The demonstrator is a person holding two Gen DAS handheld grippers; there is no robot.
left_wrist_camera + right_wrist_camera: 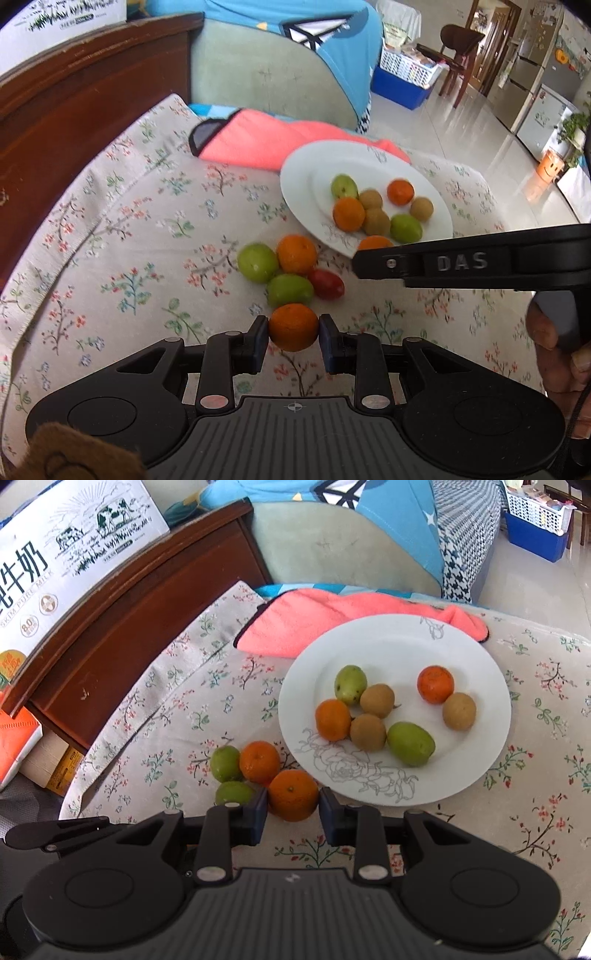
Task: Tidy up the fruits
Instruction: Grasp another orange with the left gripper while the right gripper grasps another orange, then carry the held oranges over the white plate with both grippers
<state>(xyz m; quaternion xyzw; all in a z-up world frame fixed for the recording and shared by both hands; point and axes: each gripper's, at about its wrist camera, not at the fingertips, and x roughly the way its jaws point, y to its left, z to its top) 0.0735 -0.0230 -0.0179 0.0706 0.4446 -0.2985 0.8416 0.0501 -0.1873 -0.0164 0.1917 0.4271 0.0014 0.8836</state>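
The floral-clothed bench point(129, 240) is carrying everything. The white plate point(461, 657) is sitting just ahead of the right tool point(293, 801) and ahead-right of the left tool point(293, 328), already holding 7 small fruits.

Each tool is clamping 1 orange across its middle: the left tool's orange point(293, 326) and the right tool's orange point(293, 795) are each sitting between the blue pads.

These oranges are probably going to handle as light, round and slightly yielding, with skin that bruises under a hard squeeze. Gripping across the widest part, as now, is looking safest against rolling out.

The left view is showing a red tomato point(327, 283) just ahead of its tool, which the right view is hiding. Only the right view is showing the plate's whole rim and flower drawing.
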